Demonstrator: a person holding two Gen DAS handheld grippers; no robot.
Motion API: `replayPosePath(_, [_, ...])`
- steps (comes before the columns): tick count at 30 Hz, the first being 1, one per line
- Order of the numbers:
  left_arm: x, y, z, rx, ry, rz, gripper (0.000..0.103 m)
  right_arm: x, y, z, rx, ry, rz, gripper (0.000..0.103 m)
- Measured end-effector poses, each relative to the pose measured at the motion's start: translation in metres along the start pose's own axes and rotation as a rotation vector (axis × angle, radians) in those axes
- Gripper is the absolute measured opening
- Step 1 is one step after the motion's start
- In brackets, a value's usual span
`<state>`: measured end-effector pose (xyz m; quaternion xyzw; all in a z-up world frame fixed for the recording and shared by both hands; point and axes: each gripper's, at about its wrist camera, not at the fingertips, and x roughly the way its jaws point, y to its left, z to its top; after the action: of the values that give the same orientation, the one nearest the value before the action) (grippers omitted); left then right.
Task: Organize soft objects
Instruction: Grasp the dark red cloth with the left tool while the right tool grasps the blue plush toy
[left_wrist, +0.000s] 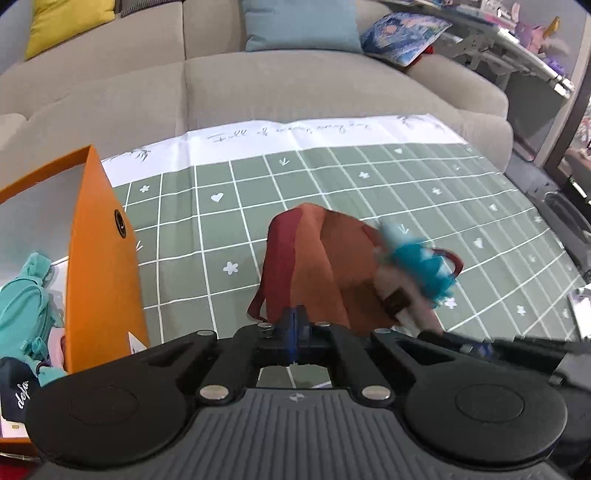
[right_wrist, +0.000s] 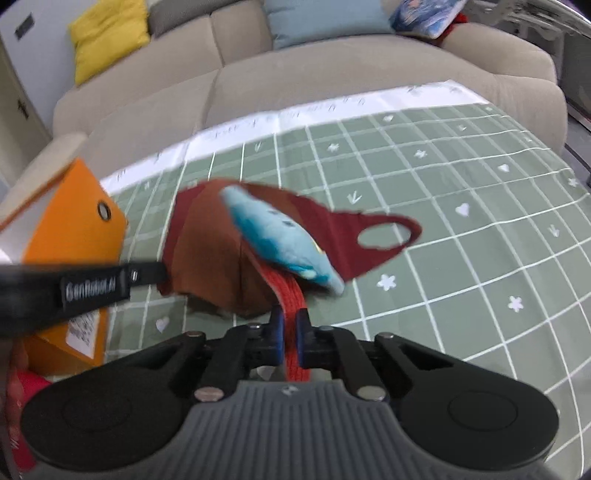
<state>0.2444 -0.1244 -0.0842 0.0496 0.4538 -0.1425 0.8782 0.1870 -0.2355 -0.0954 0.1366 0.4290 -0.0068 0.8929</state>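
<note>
A dark red cloth face mask (right_wrist: 332, 236) lies on the green checked mat, bunched up in the left wrist view (left_wrist: 314, 266). My right gripper (right_wrist: 290, 328) is shut on the red woven strap (right_wrist: 291, 306) of a blue plush toy (right_wrist: 273, 232) and holds it above the mask. The toy shows blurred in the left wrist view (left_wrist: 417, 266). My left gripper (left_wrist: 294, 325) is shut with its tips at the near edge of the mask; whether it pinches the cloth is hidden.
An orange box (left_wrist: 99, 258) stands open at the left, holding a teal bag (left_wrist: 26, 302) and a dark cap (left_wrist: 14, 387). It also shows in the right wrist view (right_wrist: 74, 236). A beige sofa (left_wrist: 295, 85) with yellow, blue and patterned cushions lies beyond the mat (left_wrist: 369, 192).
</note>
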Motion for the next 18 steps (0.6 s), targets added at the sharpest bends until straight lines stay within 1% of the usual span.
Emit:
replayPosePath(1, [-0.002, 0.001, 0.0, 0.001, -0.009, -0.012, 0.002, -0.005, 0.0, 0.001, 0.004, -0.027, -0.006, 0.001])
replayPosePath(3, [-0.005, 0.004, 0.002, -0.006, -0.019, -0.046, 0.029, -0.013, 0.0, 0.002, 0.007, -0.072, -0.022, 0.001])
replayPosePath(4, [-0.004, 0.004, 0.004, -0.016, -0.019, -0.054, 0.062, -0.015, 0.0, 0.003, 0.007, -0.09, -0.034, 0.0])
replayPosePath(5, [-0.003, 0.005, 0.006, -0.019, -0.016, -0.062, 0.082, -0.016, 0.0, 0.004, 0.006, -0.103, -0.052, 0.0])
replayPosePath(6, [-0.002, 0.003, 0.007, -0.021, -0.021, -0.057, 0.083, -0.015, -0.001, 0.005, 0.007, -0.106, -0.066, 0.0])
replayPosePath(8, [0.0, -0.001, 0.011, -0.023, -0.044, -0.03, 0.083, -0.006, -0.006, 0.006, 0.028, -0.064, -0.063, 0.0])
replayPosePath(9, [0.003, -0.003, 0.012, -0.015, -0.041, -0.024, 0.083, -0.001, -0.007, 0.007, 0.036, -0.042, -0.061, 0.0])
replayPosePath(11, [0.014, -0.006, 0.016, -0.008, -0.022, -0.004, 0.083, 0.004, -0.008, 0.006, 0.043, -0.022, -0.042, 0.0])
replayPosePath(13, [0.029, -0.009, 0.018, 0.005, 0.019, 0.01, 0.083, 0.006, -0.008, 0.005, 0.033, -0.016, -0.032, 0.0])
replayPosePath(15, [0.042, -0.011, 0.016, 0.01, 0.043, 0.016, 0.077, 0.008, -0.008, 0.005, 0.028, -0.007, -0.021, 0.0])
replayPosePath(18, [0.055, -0.013, 0.015, 0.003, 0.06, 0.018, 0.062, 0.014, -0.009, 0.004, 0.027, 0.015, -0.014, 0.0])
